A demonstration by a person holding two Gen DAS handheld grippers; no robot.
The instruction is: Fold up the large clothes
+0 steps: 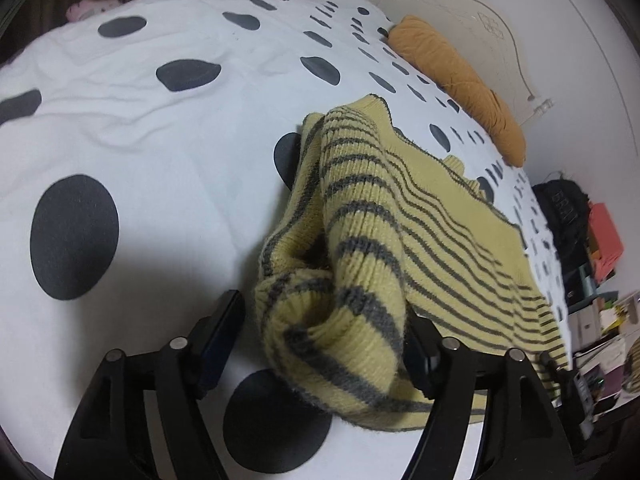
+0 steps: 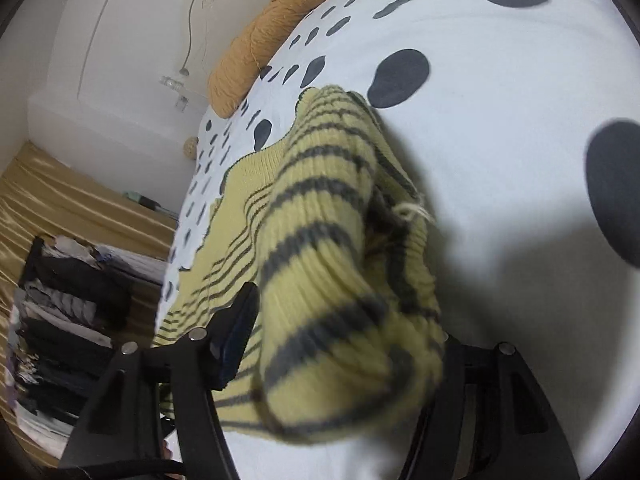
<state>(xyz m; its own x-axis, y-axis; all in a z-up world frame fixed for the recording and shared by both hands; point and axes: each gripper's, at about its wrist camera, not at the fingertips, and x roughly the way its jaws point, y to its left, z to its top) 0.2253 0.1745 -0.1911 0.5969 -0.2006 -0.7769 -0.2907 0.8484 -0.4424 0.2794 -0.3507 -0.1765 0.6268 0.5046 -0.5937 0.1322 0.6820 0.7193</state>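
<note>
A yellow knit sweater with grey stripes point(image 1: 460, 220) lies flat on the spotted bed cover point(image 1: 160, 140). Its sleeve point(image 1: 360, 200) is folded in over the body, with the cuff end bunched near the camera. My left gripper point(image 1: 324, 320) stands open around that cuff; the left finger point(image 1: 224, 320) is clear of the knit. In the right wrist view the other sleeve point(image 2: 320, 220), blurred, lies over the sweater's body point(image 2: 240, 184). My right gripper point(image 2: 344, 320) is open with that cuff between its jaws, and its right finger is mostly hidden behind the cloth.
An orange pillow point(image 1: 460, 76) lies at the head of the bed against a white headboard point(image 1: 460, 20). Bags and boxes point(image 1: 592, 240) crowd the floor beyond one side of the bed. On the other side are a pile of dark clothes point(image 2: 60, 320) and golden fabric point(image 2: 60, 200).
</note>
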